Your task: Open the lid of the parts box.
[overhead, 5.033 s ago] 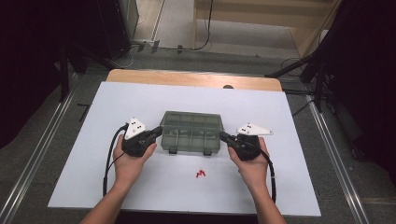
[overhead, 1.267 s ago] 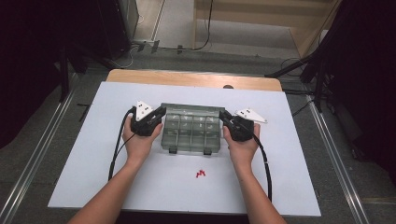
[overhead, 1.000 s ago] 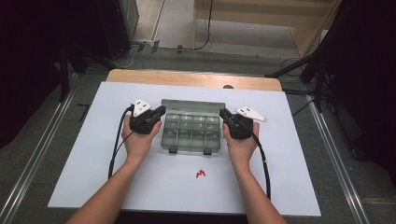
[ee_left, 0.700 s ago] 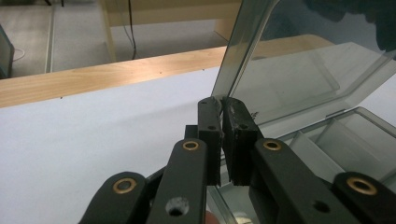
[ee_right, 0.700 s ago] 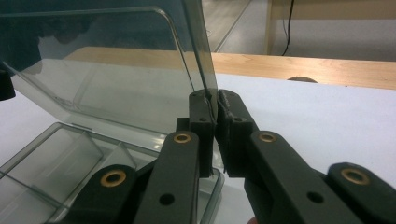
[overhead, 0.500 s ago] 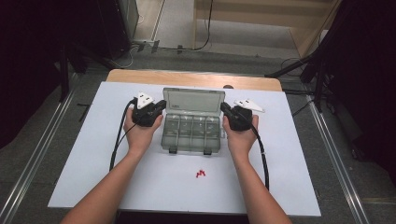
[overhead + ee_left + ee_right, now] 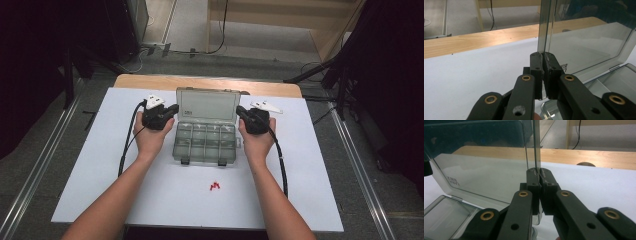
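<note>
The clear plastic box (image 7: 205,141) sat near the far edge of the white surface (image 7: 310,165). Its see-through lid (image 7: 206,104) stood up, open. The left tool (image 7: 170,111) and right tool (image 7: 242,112) each pinched 1 lid side. Laying it back was left.

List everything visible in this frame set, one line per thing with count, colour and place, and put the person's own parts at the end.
compartment box: 1, clear grey plastic, middle of the white sheet, base lying flat
lid: 1, clear grey, hinged at the box's far edge, standing raised, pinched at both side edges
small red pieces: a little cluster, red, on the sheet in front of the box
white sheet: 1, white, covering most of the table
wooden table edge: 1, light wood, showing beyond the sheet's far side
cables: a few, black, on the floor beyond the table
left gripper: 1, black, shut on the lid's left edge
right gripper: 1, black, shut on the lid's right edge
forearms: 2, bare, entering from the bottom
</note>
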`<state>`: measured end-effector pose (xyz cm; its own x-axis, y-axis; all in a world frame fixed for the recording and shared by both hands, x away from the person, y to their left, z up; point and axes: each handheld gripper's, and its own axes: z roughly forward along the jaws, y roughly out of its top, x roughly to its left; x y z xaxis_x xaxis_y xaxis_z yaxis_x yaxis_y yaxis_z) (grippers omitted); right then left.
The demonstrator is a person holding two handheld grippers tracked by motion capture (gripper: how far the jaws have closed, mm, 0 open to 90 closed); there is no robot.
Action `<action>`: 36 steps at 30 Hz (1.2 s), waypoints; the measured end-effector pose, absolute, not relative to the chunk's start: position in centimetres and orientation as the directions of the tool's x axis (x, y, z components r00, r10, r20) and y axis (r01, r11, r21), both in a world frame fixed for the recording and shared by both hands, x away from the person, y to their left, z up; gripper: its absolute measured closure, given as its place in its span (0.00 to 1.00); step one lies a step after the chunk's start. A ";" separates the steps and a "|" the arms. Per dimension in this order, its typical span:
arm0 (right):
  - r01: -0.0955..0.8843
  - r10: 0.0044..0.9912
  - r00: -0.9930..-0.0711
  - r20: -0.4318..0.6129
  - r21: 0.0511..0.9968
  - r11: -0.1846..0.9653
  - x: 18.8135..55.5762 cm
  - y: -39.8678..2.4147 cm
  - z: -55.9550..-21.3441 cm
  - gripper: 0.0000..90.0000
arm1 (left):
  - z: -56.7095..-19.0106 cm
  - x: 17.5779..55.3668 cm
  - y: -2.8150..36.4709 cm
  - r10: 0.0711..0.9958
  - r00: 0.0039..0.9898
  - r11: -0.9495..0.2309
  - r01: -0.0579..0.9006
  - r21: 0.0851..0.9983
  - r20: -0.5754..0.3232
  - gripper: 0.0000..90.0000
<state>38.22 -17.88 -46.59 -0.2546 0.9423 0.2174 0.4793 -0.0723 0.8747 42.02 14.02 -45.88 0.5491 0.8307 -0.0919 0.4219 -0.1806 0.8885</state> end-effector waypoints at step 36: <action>0.657 0.930 -0.230 0.286 0.751 -0.069 43.2 -18.5 -47.9 0.98 | -47.1 46.8 14.5 0.808 0.526 -0.177 0.649 0.740 -0.267 0.96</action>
